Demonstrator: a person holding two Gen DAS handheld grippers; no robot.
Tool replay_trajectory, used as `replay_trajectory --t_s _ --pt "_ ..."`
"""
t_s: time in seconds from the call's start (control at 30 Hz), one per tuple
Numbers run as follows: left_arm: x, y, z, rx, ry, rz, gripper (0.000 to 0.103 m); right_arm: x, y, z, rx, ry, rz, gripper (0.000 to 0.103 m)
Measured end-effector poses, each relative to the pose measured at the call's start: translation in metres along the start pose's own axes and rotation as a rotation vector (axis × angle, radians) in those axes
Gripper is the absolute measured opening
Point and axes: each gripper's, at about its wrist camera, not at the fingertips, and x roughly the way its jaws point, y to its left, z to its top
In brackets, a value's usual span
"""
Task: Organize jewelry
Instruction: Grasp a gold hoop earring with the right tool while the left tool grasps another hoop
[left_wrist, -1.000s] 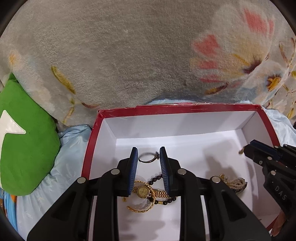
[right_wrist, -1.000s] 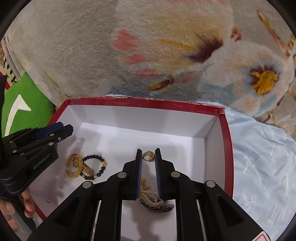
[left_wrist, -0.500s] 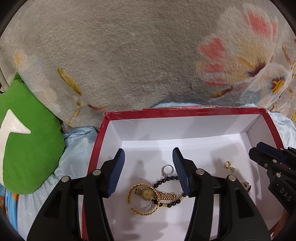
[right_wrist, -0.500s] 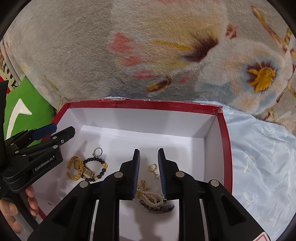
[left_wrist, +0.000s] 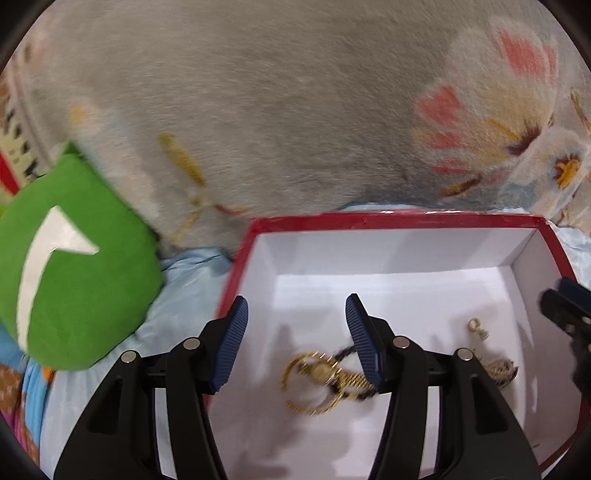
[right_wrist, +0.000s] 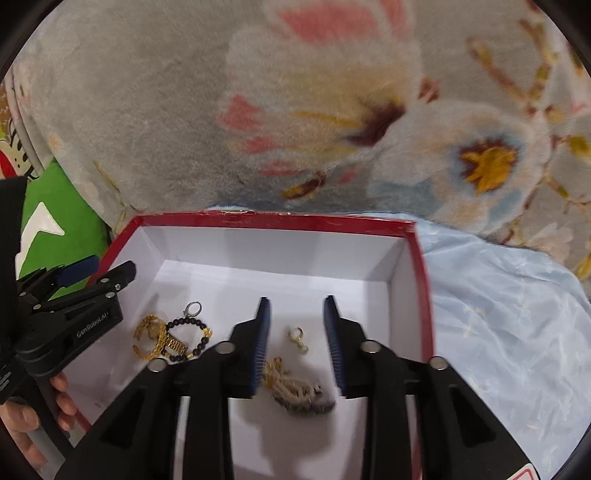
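Observation:
A red box (left_wrist: 369, 219) with a white inside holds the jewelry. My left gripper (left_wrist: 295, 306) hangs over its left wall, jaws opening, nothing between them. Below it lie a gold watch (left_wrist: 325, 373) and a black bead bracelet (left_wrist: 343, 352), partly behind one finger. My right gripper (right_wrist: 296, 306) is over the box floor, jaws opening. A small gold earring (right_wrist: 297, 338) lies loose on the floor between its fingers, untouched. A pearl piece (right_wrist: 295, 387) lies nearer. A silver ring (right_wrist: 194, 308) rests beside the bead bracelet (right_wrist: 192, 339).
A green cushion (left_wrist: 74, 266) lies left of the box. A grey floral plush blanket (left_wrist: 295, 110) rises behind it. Light blue sheet (right_wrist: 498, 314) spreads to the right. A person's hand (right_wrist: 22, 424) holds the left gripper (right_wrist: 107, 273) at the box's left wall.
The left jaws spread and dropped the silver ring; the right jaws spread and dropped the gold earring. Both pieces now lie on the box floor. Both grippers have drawn back.

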Motion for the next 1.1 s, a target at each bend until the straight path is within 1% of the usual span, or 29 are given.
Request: replay_trajectory --t_s 0.07,0.1,0.13,0.17,0.23,0.27,0.37,0.5,0.57,0.7,0.87,0.97,1.03,1.1 --pt "-0.019 0.011 -0.013 -0.013 -0.006 0.025 0.059 -0.033 -0.001 -0.017 0.004 -0.022 0.001 0.043" --pt "-0.033 0.017 -0.023 -0.015 -0.007 0.037 0.060 -0.047 -0.002 -0.026 0.010 -0.026 0.003 0.048" --pt "-0.043 0.023 -0.030 -0.017 -0.005 0.045 0.066 -0.063 -0.004 -0.038 0.015 -0.027 0.011 0.052" --pt "-0.059 0.031 -0.042 -0.024 -0.005 0.049 0.069 -0.078 -0.007 -0.050 0.018 -0.028 0.016 0.052" --pt "-0.085 0.042 -0.064 -0.019 -0.009 0.039 0.072 -0.101 -0.010 -0.074 0.014 -0.019 0.011 0.053" --pt "-0.096 0.047 -0.077 -0.012 -0.005 0.047 0.074 -0.113 -0.014 -0.091 0.006 -0.010 -0.004 0.053" --pt "-0.119 0.057 -0.116 0.005 0.033 0.053 0.075 -0.135 -0.023 -0.135 0.003 0.009 -0.055 0.053" --pt "-0.136 0.061 -0.162 0.008 0.095 0.066 0.075 -0.144 -0.037 -0.187 0.068 0.079 -0.042 0.053" --pt "-0.145 0.058 -0.184 0.012 0.113 0.074 0.075 -0.143 -0.041 -0.209 0.099 0.109 -0.042 0.053" --pt "-0.160 0.051 -0.213 -0.008 0.124 0.053 0.075 -0.137 -0.044 -0.230 0.142 0.140 -0.031 0.053" --pt "-0.162 0.042 -0.231 -0.035 0.141 0.000 0.075 -0.127 -0.041 -0.239 0.131 0.161 -0.065 0.050" --pt "-0.163 0.039 -0.238 -0.046 0.148 -0.009 0.075 -0.121 -0.040 -0.244 0.127 0.176 -0.070 0.042" --pt "-0.160 0.037 -0.240 -0.047 0.158 -0.010 0.075 -0.118 -0.040 -0.247 0.124 0.181 -0.076 0.032" --pt "-0.158 0.036 -0.243 -0.046 0.167 -0.011 0.075 -0.118 -0.038 -0.247 0.109 0.178 -0.094 0.028"
